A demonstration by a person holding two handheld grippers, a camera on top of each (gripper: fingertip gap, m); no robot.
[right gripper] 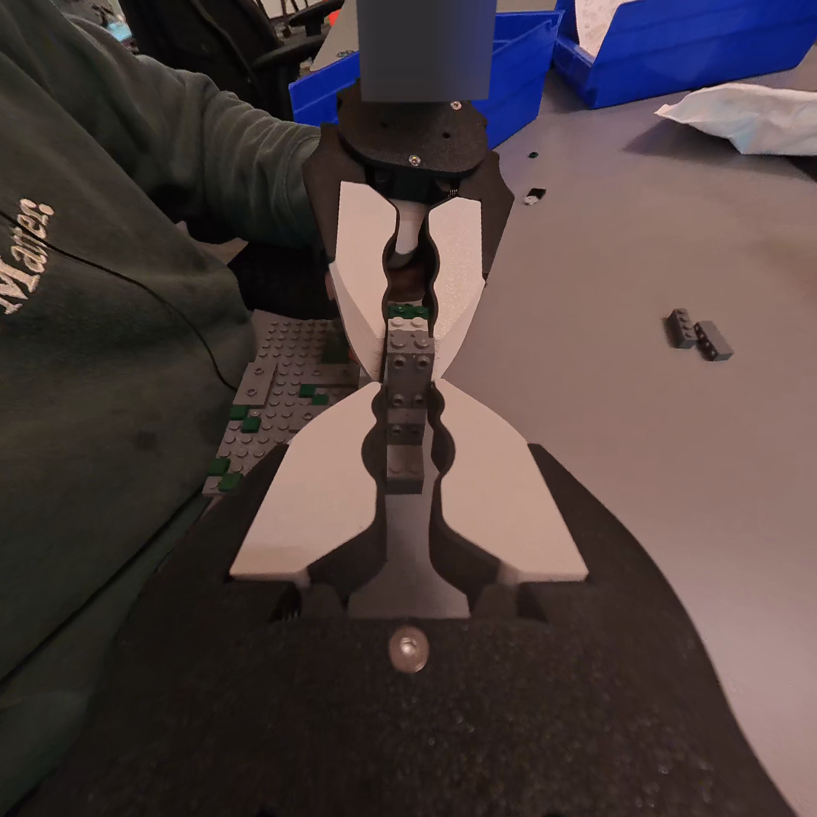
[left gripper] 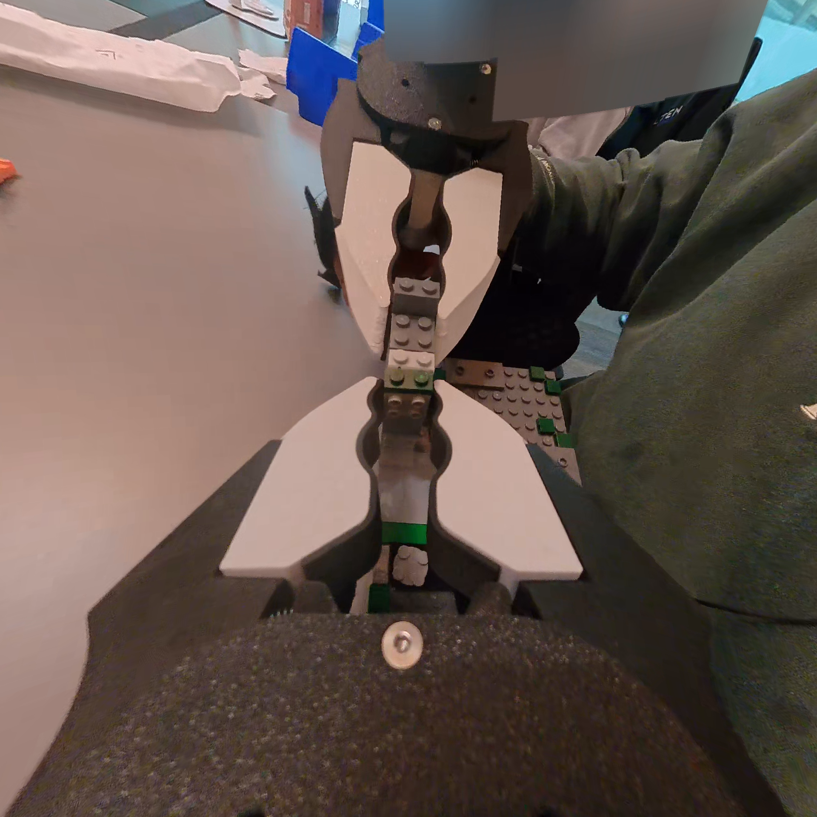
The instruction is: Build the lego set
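Grey brick stack (left gripper: pixel 409 353) spanning both grippers, left gripper (left gripper: pixel 404 380) and right gripper (right gripper: pixel 404 384) jaws each clenched on it

Left claw (left gripper: pixel 409 380) and right claw (right gripper: pixel 404 384) tip to tip, both clamped closed

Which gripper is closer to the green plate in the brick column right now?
Left. The green plate sits between the fingers of the left gripper, near their tips. The right gripper clamps the brick column farther along, short of the plate.
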